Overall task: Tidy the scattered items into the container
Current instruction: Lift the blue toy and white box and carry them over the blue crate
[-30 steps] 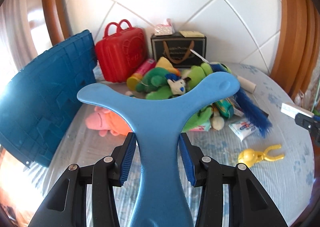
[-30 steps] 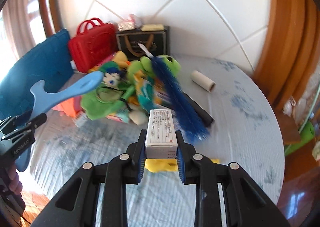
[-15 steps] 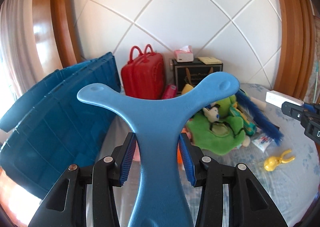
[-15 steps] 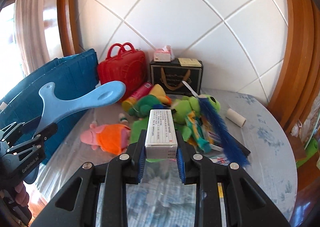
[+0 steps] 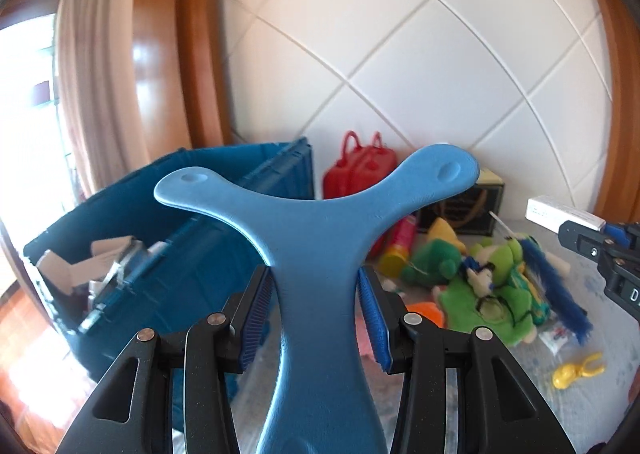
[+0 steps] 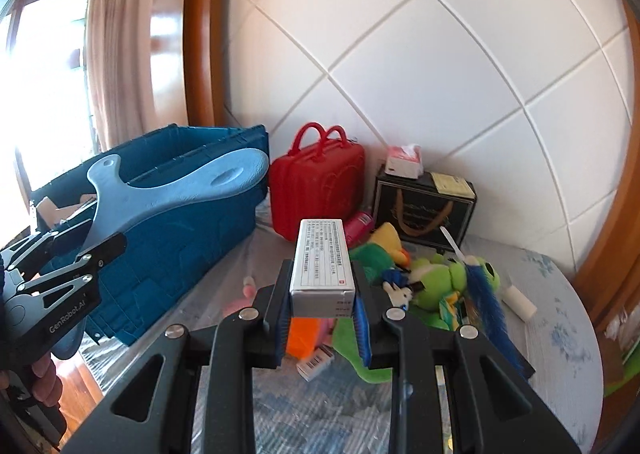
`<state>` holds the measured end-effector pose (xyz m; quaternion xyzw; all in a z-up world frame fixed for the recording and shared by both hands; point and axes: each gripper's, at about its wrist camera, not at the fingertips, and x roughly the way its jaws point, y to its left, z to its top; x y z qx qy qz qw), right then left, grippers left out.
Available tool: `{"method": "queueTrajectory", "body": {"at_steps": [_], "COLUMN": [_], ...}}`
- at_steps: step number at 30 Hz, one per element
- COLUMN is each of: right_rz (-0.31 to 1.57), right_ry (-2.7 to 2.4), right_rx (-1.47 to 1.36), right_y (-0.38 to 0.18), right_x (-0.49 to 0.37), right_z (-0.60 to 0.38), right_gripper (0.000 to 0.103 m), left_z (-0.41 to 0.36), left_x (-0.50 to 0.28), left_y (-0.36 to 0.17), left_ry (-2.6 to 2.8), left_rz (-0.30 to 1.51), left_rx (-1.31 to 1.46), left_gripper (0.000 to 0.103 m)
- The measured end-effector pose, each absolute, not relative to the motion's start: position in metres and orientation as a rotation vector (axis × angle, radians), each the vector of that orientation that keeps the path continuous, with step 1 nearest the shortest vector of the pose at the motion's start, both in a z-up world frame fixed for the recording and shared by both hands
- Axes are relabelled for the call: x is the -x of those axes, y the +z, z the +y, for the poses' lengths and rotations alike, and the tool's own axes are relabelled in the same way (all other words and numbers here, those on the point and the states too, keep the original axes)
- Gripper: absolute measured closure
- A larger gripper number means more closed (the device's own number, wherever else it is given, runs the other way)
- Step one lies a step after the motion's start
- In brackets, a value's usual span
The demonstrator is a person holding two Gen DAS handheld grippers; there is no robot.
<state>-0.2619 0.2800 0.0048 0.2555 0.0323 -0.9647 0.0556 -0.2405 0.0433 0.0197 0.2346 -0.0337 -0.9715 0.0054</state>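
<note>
My left gripper (image 5: 316,314) is shut on a light blue three-armed boomerang (image 5: 316,222) and holds it in the air beside the blue crate (image 5: 172,254). My right gripper (image 6: 322,318) is shut on a white printed box (image 6: 322,266) above the table. The crate (image 6: 176,214) stands at the table's left and holds white and grey items (image 5: 104,262). The left gripper with the boomerang (image 6: 176,186) shows at the left of the right wrist view. The white box (image 5: 564,212) shows at the right edge of the left wrist view.
A pile of plush toys (image 6: 436,278), a blue brush (image 6: 486,306), a pink-orange plush (image 6: 304,334) and a yellow toy (image 5: 576,370) lie on the round table (image 6: 560,334). A red case (image 6: 316,186) and a black bag (image 6: 424,210) stand against the tiled wall.
Both grippers have risen and swung left toward the crate, each still holding its item. The crate's inside has come into view.
</note>
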Motion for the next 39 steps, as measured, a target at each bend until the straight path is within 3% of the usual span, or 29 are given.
{"method": "queueTrajectory", "body": {"at_steps": [11,20,28,39], "right_rz": [0.138,0.139,0.186,0.201], "right_ry": [-2.767,-2.656,-2.612,-2.652], "right_rx": [-0.610,-0.636,-0.709,-0.738], "right_y": [0.028,0.020,0.005,0.003], "right_x": [0.301,0.339,0.357,0.374], "right_z": [0.136,-0.007,-0.076,-0.094], "right_gripper": [0.077,0.077,0.077,0.077], "left_z": [-0.110,-0.231,-0.270,-0.283], "left_x": [0.270,0.306,0.337,0.355], "left_y": [0.047,0.041,0.026,0.021], "left_ry": [-2.888,-2.816,-2.836,-2.868], "left_rz": [-0.059,-0.063,-0.021,0.004], "left_rx": [-0.636,-0.678,-0.753,-0.797], "left_gripper": [0.059,0.059,0.059,0.056]}}
